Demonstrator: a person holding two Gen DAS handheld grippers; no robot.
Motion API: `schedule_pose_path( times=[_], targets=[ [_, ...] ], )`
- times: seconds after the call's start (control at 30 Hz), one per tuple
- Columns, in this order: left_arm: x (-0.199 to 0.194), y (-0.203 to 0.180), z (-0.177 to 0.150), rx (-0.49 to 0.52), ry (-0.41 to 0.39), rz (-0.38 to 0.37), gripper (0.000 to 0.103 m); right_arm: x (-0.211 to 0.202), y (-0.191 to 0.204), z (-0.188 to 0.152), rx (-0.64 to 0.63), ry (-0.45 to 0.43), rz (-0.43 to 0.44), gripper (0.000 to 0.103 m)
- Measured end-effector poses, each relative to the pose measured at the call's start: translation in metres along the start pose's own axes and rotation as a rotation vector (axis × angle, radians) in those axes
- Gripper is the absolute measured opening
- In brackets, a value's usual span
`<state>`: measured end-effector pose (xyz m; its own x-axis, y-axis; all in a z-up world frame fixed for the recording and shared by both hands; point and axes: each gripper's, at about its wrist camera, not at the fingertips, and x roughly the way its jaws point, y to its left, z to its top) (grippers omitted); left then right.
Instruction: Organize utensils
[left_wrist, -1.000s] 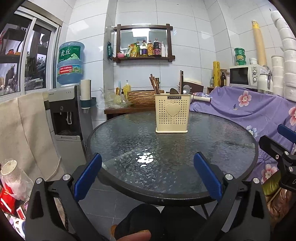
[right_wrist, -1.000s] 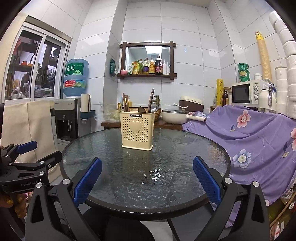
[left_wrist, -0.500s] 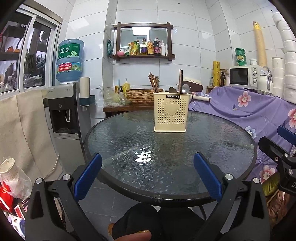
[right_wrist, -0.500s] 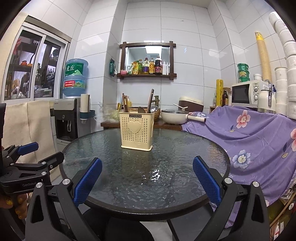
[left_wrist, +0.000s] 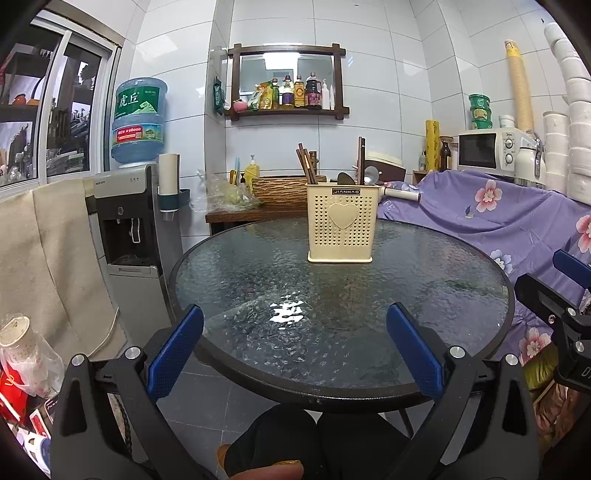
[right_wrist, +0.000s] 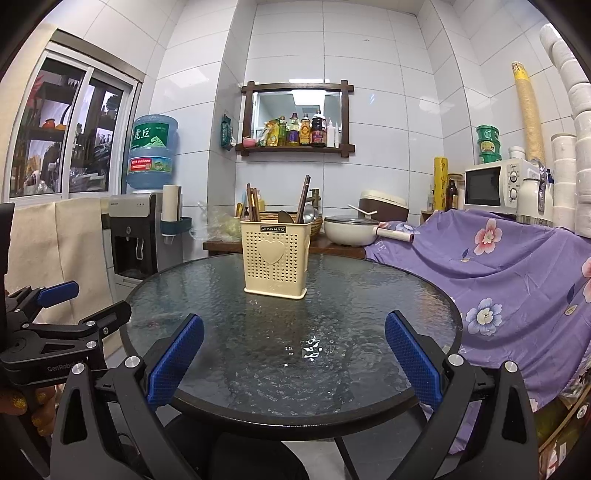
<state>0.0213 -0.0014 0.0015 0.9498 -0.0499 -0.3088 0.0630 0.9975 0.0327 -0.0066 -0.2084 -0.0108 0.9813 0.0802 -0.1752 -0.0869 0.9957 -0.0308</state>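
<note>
While we hold the left gripper (left_wrist: 294, 345) and the right gripper (right_wrist: 293, 349) low at the near edge of the round glass surface (left_wrist: 424, 280), both point forward with fingers spread wide, grasping nothing. The cream utensil holder (left_wrist: 341, 228) stands upright toward the far side, well apart from both, with chopsticks (left_wrist: 306, 163) and spoons (left_wrist: 370, 175) standing inside.

The left gripper (left_wrist: 294, 341) seems to have drifted slightly left, the utensil holder (left_wrist: 342, 223) shifting right in its view.
</note>
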Motion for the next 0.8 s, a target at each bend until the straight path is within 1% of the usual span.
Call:
schedule_pose_path(
  times=[0.8],
  targets=[
    [-0.0001, -0.0002, 0.0003, 0.0, 0.008, -0.018, 0.097, 0.0002, -0.0003, -0.001, -0.005, -0.001, -0.001, 0.096]
  ],
)
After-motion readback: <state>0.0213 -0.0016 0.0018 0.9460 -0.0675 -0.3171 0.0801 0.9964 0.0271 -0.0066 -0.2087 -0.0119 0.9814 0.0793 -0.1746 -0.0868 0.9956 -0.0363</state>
